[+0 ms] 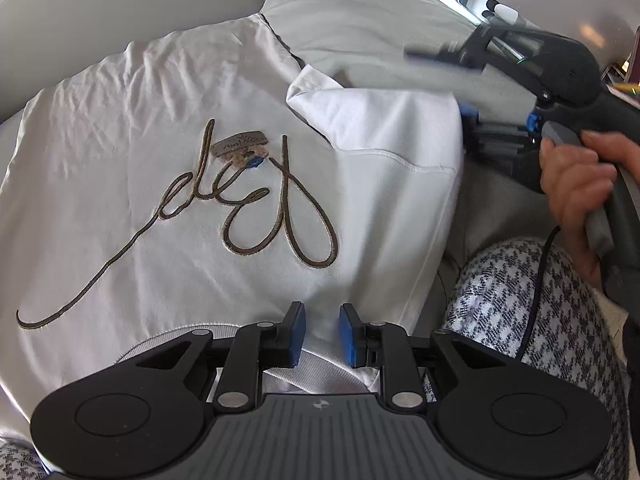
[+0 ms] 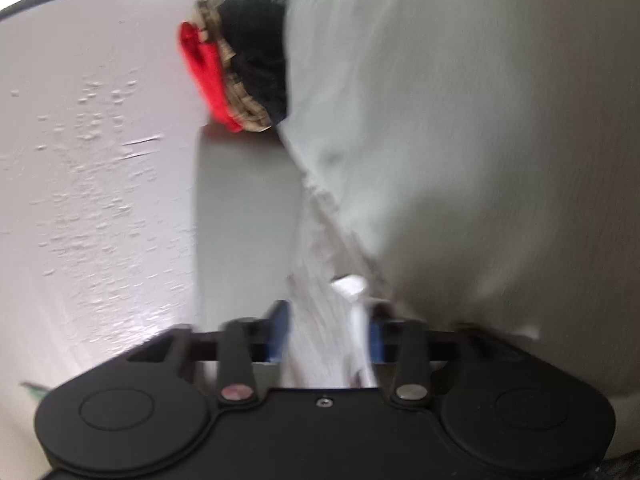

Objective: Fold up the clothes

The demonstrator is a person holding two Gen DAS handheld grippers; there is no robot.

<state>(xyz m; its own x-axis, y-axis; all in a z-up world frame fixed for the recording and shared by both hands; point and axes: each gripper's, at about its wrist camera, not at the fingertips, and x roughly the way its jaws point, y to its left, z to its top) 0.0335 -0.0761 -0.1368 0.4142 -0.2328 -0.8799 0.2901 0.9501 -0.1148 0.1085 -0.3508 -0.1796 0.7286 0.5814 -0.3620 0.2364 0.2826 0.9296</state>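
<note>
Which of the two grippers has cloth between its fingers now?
The right gripper: white T-shirt fabric runs between its fingers. The left gripper is open above the shirt, with nothing in its gap.

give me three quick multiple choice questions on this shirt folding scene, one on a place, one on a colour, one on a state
1. Where is the tag lying?
A. on the shirt's lettering
B. on the patterned cloth
C. on the dark clothes

2. What colour is the shirt?
A. red
B. white
C. black

3. How is the left gripper?
A. clamped on the collar
C. holding the tag
B. open, holding nothing

Answers: 1 A, the tag rests among the brown script. 2 B, the cloth is white. 3 B, a clear gap shows between its blue pads.
</note>
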